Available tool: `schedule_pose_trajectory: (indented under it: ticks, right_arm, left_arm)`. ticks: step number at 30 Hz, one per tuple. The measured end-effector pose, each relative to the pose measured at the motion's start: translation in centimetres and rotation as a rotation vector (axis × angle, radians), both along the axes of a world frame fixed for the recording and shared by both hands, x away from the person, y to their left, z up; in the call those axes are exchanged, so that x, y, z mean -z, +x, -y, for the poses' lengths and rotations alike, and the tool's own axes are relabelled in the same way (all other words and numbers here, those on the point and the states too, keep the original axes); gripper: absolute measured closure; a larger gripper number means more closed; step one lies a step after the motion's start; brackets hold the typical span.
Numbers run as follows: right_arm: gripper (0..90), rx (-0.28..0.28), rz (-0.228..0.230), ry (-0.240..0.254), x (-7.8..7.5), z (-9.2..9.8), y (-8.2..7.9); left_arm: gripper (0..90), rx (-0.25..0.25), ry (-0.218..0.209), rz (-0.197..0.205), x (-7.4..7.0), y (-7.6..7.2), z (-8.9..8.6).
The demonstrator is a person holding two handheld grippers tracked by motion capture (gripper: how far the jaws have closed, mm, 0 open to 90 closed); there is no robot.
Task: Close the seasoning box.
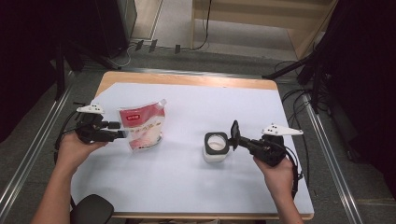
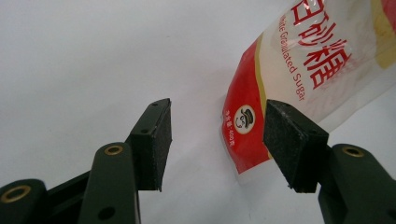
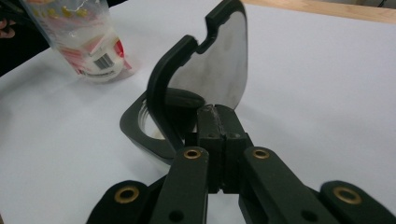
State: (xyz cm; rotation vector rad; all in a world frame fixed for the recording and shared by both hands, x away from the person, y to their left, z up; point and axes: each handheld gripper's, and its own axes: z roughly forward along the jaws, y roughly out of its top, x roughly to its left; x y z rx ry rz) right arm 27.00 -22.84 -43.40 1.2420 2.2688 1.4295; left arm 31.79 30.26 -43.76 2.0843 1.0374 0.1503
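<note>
A glossy red-and-white sugar pouch [image 1: 141, 127] stood upright on the white table cover [image 1: 187, 177], left of centre. The left gripper [image 1: 122, 130] lay level at the pouch's left edge, its foam-padded jaws spread apart with the pouch's lower corner between them, nothing clamped. Right of centre sat a squarish white container [image 1: 215, 148] with a black rim; its hinged lid [image 1: 234, 134], black with a shiny metal inner face, stood raised. The right gripper [image 1: 239, 140] had its jaws pressed together at the lid's base. Bare cover lay open near and far of both.
</note>
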Motion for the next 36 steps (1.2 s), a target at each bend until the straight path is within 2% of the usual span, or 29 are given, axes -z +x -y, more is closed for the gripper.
schedule_pose_trajectory:
  ticks: [8,15,24,36]
  right_arm:
    - [90.0,0.005,0.013,0.009,0.0,-0.6,-0.2]
    - [90.0,-0.004,0.016,0.005,0.2,-1.2,-0.2]
    - [90.0,-0.017,0.012,0.014,0.3,-1.7,-0.3]
    - [89.5,-0.04,0.017,-0.005,0.5,-2.7,-0.4]
  left_arm:
    - [43.3,-0.007,0.007,-0.004,0.1,0.0,-0.1]
    - [43.4,-0.023,-0.006,-0.006,0.0,0.0,-0.4]
    - [43.4,-0.003,0.007,-0.014,0.1,0.1,-0.2]
    - [43.3,0.002,0.007,-0.019,0.2,0.2,-0.1]
